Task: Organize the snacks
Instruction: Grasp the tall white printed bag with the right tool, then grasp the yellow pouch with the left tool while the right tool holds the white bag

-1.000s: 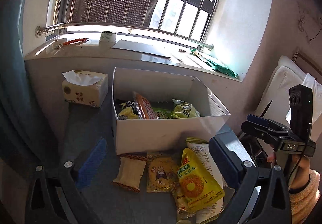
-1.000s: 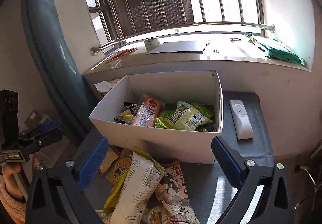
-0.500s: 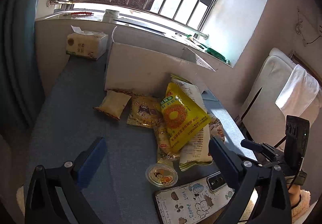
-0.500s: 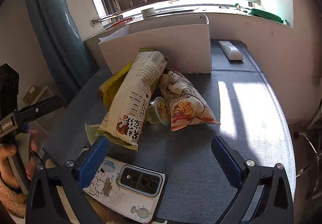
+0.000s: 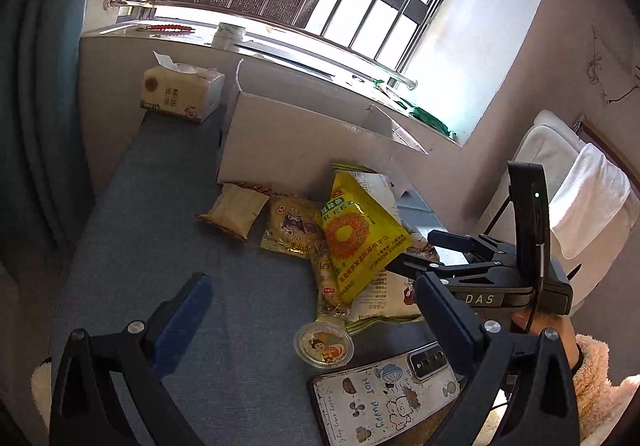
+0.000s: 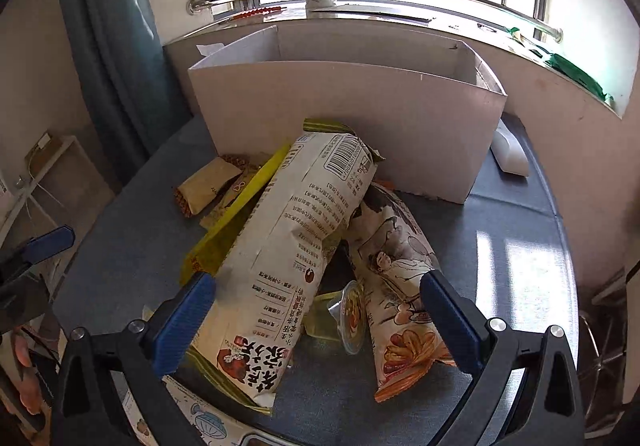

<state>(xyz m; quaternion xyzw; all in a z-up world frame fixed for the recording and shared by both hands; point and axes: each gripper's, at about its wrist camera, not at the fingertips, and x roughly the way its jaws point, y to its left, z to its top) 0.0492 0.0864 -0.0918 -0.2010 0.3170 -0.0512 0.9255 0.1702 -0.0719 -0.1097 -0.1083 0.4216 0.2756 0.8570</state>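
Blue table [image 6: 516, 230] | white snack bag [image 6: 288, 246] between spread right gripper [image 6: 316, 310] fingers

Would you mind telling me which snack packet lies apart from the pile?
The small beige packet with crimped brown ends, left of the heap near the white box; the other packets overlap.

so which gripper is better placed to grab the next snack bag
Right. The right gripper is open with the tall white bag already between its fingers. The left gripper is open too, but hangs back over the jelly cup, short of the bags.
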